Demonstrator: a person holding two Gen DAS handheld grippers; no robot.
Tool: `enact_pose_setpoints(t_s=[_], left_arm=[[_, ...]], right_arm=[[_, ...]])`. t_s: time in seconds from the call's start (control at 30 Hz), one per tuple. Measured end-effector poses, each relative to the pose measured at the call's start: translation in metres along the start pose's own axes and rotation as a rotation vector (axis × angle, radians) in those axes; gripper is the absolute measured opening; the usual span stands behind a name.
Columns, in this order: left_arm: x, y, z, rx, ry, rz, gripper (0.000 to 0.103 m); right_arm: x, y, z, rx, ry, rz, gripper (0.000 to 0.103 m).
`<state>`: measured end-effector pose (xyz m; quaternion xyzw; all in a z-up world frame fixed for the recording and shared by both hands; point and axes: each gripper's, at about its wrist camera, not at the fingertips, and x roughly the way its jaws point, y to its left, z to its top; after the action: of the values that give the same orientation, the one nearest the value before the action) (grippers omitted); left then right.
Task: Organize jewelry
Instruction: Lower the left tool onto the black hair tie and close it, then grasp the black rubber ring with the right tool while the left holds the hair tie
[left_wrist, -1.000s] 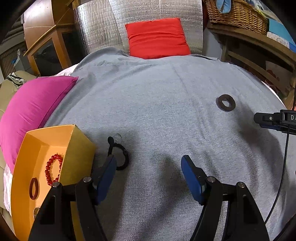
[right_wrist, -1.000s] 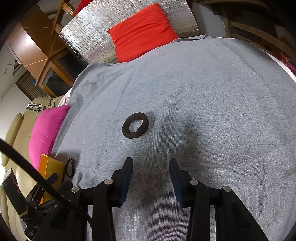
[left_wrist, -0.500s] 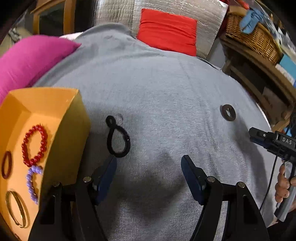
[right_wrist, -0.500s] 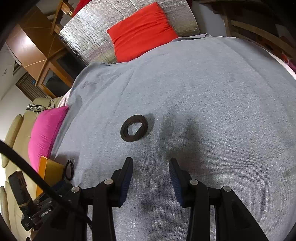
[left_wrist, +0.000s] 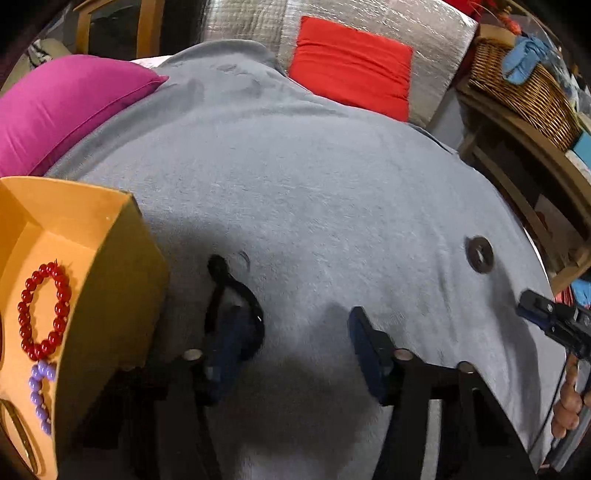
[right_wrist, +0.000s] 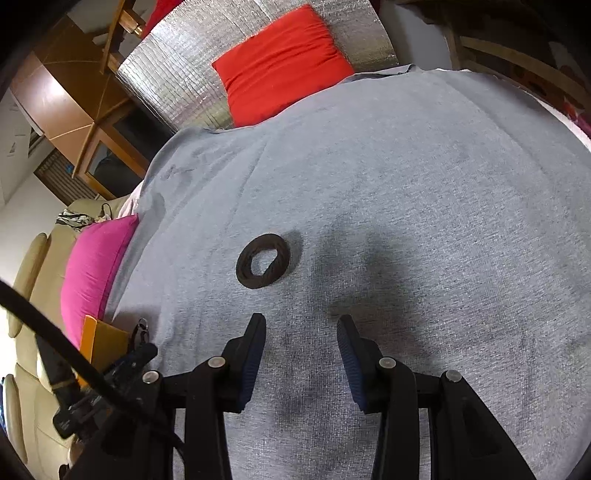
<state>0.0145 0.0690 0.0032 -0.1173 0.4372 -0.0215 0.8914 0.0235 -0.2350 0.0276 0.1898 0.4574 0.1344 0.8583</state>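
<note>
A black hair tie (left_wrist: 236, 291) lies looped on the grey cloth (left_wrist: 314, 184) beside the orange box (left_wrist: 107, 280). My left gripper (left_wrist: 295, 328) is open; its left finger (left_wrist: 229, 339) hangs over the tie's near loop. The box holds a red bead bracelet (left_wrist: 42, 310), a purple bead bracelet (left_wrist: 38, 391) and a gold bangle (left_wrist: 18, 435). A dark brown scrunchie (right_wrist: 263, 260) lies ahead and left of my open, empty right gripper (right_wrist: 301, 332); it also shows in the left wrist view (left_wrist: 479, 254).
A magenta pillow (left_wrist: 70, 107) lies at the left and a red cushion (left_wrist: 351, 62) at the back against silver padding. A wicker basket (left_wrist: 524, 81) sits on a wooden shelf at the right. A small clear ring (left_wrist: 243, 257) lies by the hair tie.
My left gripper has moved forward and down, so its left finger now overlaps the black hair tie. The right gripper has barely moved.
</note>
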Motion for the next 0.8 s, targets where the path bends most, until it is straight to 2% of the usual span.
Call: enact_pose_setpoints(t_s=[0.03,0.1,0.17,0.23,0.27,0.43,0.63,0.8], left_arm=[[0.0,0.002,0.002,-0.008,-0.004,-0.011,0.04],[0.002,0.004,0.003,-0.014,-0.002,-0.032,0.03],[0.002,0.002,0.003,0.004,-0.002,-0.034,0.025],[0.002,-0.003,0.002,0.037,-0.006,-0.038,0.014],[0.002,-0.005,0.002,0.047,-0.006,-0.039,0.012],[0.001,-0.01,0.001,0.052,-0.002,-0.078,0.008],[0.001,-0.029,-0.001,0.117,0.008,-0.109,0.008],[0.0,-0.039,-0.003,0.143,0.013,-0.128,0.008]], right_arm=[[-0.001,-0.001,0.0,0.001,-0.001,0.0,0.044],[-0.002,-0.004,0.001,0.002,-0.005,-0.004,0.044],[-0.002,-0.008,0.002,0.009,-0.007,-0.007,0.044],[-0.002,-0.011,0.004,0.018,-0.007,-0.009,0.044],[-0.002,-0.012,0.005,0.02,-0.009,-0.007,0.044],[-0.003,-0.01,0.012,0.003,-0.039,0.022,0.044],[0.005,-0.005,0.031,0.005,-0.062,0.078,0.044],[0.027,0.004,0.047,-0.005,-0.037,0.049,0.044]])
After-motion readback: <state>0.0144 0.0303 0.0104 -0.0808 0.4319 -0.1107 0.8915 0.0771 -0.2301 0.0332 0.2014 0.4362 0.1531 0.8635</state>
